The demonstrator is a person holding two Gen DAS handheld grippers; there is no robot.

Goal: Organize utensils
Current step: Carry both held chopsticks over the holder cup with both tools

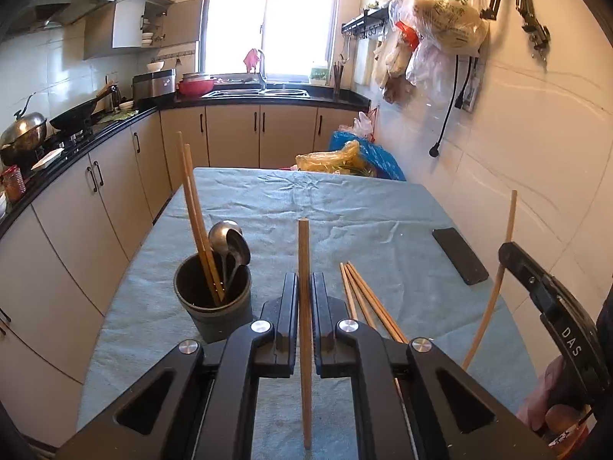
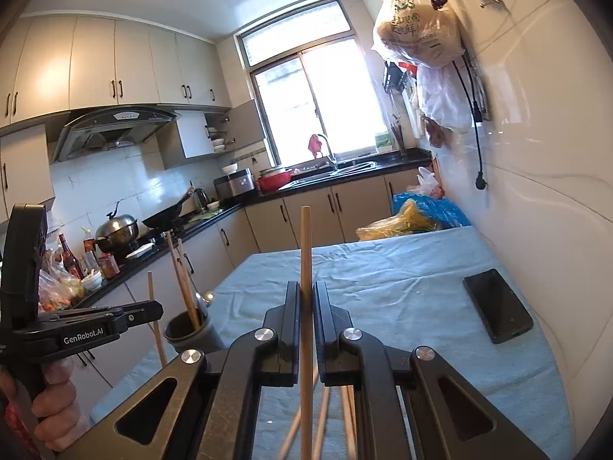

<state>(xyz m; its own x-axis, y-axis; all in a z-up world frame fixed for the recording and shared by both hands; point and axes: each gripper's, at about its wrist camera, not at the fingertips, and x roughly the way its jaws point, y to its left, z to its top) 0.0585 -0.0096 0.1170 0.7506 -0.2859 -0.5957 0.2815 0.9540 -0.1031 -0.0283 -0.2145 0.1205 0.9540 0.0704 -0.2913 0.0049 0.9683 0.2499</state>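
Both clamped on one chopstick each — left gripper (image 1: 304,295), right gripper (image 2: 306,303) — risks missing the holder (image 1: 212,299) or tipping it, sticks upright, spoons (image 1: 230,241) crowding.

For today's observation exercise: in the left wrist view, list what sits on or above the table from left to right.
Utensil holder → chopstick in the left gripper → loose chopsticks → phone → chopstick in the right gripper.

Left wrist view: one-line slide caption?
Left tool clamps an upright chopstick beside the utensil cup, loose chopsticks on the cloth.
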